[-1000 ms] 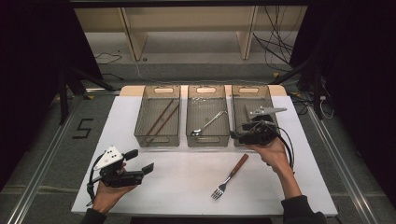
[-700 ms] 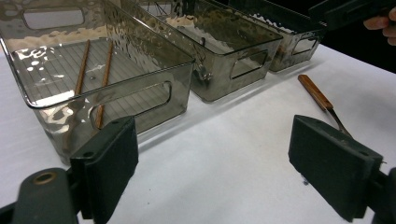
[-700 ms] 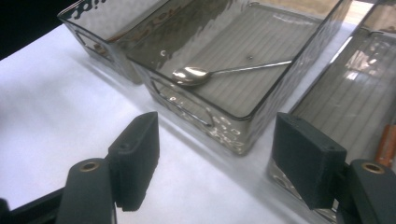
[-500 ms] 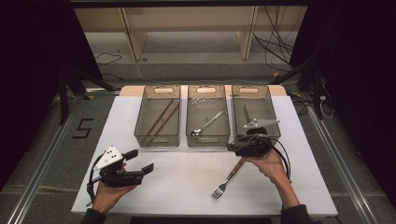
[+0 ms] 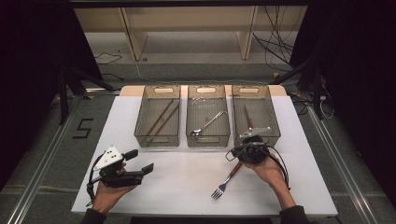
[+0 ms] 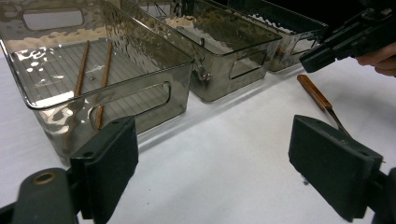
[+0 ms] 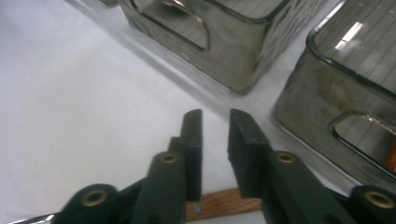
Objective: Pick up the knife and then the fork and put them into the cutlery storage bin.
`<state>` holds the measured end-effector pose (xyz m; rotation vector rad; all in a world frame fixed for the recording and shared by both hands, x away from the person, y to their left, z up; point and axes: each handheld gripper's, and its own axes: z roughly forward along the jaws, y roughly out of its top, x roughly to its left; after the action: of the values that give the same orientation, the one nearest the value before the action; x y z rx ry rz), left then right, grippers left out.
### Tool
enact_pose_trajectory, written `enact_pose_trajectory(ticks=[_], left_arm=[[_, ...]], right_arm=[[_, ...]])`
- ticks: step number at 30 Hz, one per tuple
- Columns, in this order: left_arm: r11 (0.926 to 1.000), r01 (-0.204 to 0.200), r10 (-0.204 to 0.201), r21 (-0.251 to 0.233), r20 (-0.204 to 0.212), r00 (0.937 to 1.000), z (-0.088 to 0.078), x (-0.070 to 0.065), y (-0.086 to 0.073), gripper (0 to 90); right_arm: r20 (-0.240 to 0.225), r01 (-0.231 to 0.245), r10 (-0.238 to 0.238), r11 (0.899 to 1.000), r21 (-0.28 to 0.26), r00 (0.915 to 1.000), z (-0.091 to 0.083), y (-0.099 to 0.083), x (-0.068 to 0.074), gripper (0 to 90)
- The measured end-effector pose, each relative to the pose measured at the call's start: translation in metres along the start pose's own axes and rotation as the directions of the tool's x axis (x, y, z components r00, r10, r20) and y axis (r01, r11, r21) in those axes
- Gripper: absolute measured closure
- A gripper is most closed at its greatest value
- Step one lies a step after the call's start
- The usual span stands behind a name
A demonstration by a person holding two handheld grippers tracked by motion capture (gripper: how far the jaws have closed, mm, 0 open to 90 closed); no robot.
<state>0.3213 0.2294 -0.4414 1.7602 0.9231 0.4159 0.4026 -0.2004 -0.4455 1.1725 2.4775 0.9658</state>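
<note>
Table point(image 5: 187, 186): a white top is carrying three clear bins in a row at the far side, with open space in front where both hands are working.
Bins: the left bin point(image 5: 158, 116) is holding two chopsticks point(image 5: 161, 119), the middle bin point(image 5: 208, 116) a spoon point(image 5: 208, 125), and the right bin point(image 5: 256, 114) what looks like a knife point(image 5: 247, 117), so three kinds of cutlery are already lying sorted.
Fork point(image 5: 227, 178): it is lying flat on the table just in front of the right bin, wooden handle toward the bins, tines toward the person; it looks like the last piece left to put away, though which bin it is meant for cannot be told.
Right gripper point(image 5: 251, 151): it is sitting low over the handle end of the fork; its jaws have just been closing, and in the right gripper view they are standing narrowly apart astride the wooden handle point(image 7: 224, 201), not visibly pinching it yet.
Left gripper point(image 5: 140, 161): it is resting near the table's left front, jaws spread wide with nothing between them.
Progress: sorting is appearing nearly finished; gripping, lifting and dropping the fork is remaining.
</note>
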Motion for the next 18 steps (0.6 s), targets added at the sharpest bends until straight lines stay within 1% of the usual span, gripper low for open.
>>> enact_pose_trajectory(ticks=[4, 8, 13, 16, 18], left_arm=[[1.0000, 0.000, 0.000, 0.000, 0.001, 1.0000, 0.000, 0.000, 0.000, 15.5], [1.0000, -0.002, 0.002, 0.003, 0.002, 1.0000, 0.000, 0.000, 0.000, 15.6], [1.0000, 0.001, -0.001, 0.001, 0.003, 1.0000, 0.001, -0.001, 0.000, 15.5], [1.0000, -0.001, 0.001, 0.002, 0.003, 1.0000, 0.001, -0.001, 0.000, 15.6], [1.0000, 0.000, 0.000, 0.001, 0.003, 1.0000, 0.001, -0.001, 0.000, 15.5]], right_arm=[[0.014, 0.005, -0.005, 1.000, 0.022, 0.9999, 0.004, -0.003, -0.002, 85.9], [0.030, 0.005, -0.007, 0.999, 0.047, 0.9995, 0.010, -0.006, -0.004, 89.8], [0.038, -0.001, -0.002, 0.997, 0.073, 0.9993, 0.015, -0.008, -0.008, 90.0], [0.040, 0.000, -0.004, 0.996, 0.087, 0.9992, 0.018, -0.008, -0.008, 90.0], [0.044, 0.009, -0.013, 0.995, 0.097, 0.9990, 0.020, -0.009, -0.008, 90.0]])
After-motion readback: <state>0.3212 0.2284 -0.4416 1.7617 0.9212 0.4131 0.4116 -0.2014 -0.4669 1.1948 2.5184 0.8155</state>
